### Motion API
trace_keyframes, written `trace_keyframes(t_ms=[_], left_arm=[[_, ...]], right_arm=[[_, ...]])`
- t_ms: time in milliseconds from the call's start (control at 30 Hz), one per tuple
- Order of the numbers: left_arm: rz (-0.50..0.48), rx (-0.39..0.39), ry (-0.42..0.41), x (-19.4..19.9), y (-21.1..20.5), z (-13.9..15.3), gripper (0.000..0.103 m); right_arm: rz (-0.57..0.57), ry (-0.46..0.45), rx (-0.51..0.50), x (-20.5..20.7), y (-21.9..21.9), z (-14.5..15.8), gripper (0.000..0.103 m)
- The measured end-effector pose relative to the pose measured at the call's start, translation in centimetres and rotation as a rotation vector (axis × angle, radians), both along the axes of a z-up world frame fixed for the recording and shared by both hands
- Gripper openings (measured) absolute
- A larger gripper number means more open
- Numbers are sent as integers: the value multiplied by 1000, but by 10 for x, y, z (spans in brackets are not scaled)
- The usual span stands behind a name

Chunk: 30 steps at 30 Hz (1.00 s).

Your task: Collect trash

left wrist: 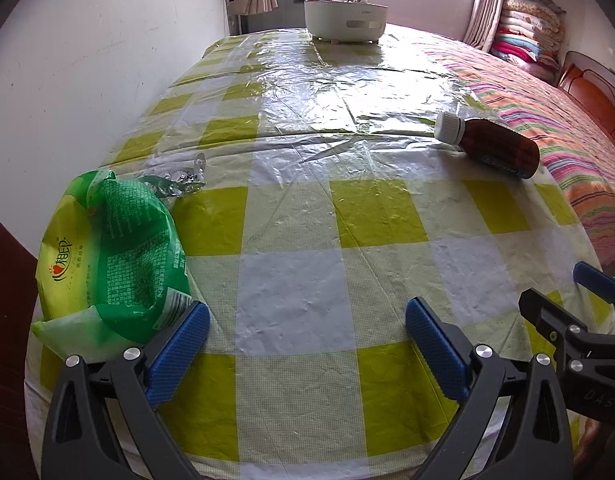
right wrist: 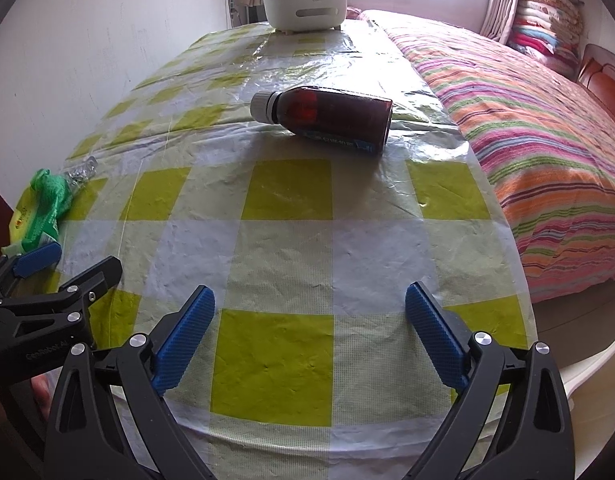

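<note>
With both claws wide open and empty, approach low. Left gripper point(left wrist: 307, 344): take wrapper point(left wrist: 111, 256) at 10 o'clock, clamping crumpled bulk. Right gripper point(right wrist: 309, 344): take bottle point(right wrist: 331, 118) at 12 o'clock, across body. Bottle near 3 o'clock table point(right wrist: 503, 280) edge; bin point(right wrist: 305, 8) far, path open.

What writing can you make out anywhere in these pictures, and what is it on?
"心相印": green tissue pack.
"GenRobot.AI": left gripper body.
"DAS": right gripper body, cut off.
Pack's small print, brown bottle label, white bin logo: too blurred.
</note>
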<state>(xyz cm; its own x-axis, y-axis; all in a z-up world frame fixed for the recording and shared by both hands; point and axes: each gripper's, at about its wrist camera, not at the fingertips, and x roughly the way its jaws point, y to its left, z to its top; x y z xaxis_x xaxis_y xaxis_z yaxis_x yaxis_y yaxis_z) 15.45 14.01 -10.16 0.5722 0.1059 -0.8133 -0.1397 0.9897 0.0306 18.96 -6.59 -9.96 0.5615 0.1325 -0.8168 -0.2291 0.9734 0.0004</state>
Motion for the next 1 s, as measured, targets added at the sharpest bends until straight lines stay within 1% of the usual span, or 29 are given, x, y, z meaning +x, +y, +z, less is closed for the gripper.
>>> trace_keyframes(t_ms=[100, 1000], left_arm=[[0, 0, 0, 0, 0, 0, 96], [0, 0, 0, 0, 0, 0, 96]], right_arm=[[3, 2, -25, 0, 4, -2, 96], [2, 2, -25, 0, 4, -2, 96]])
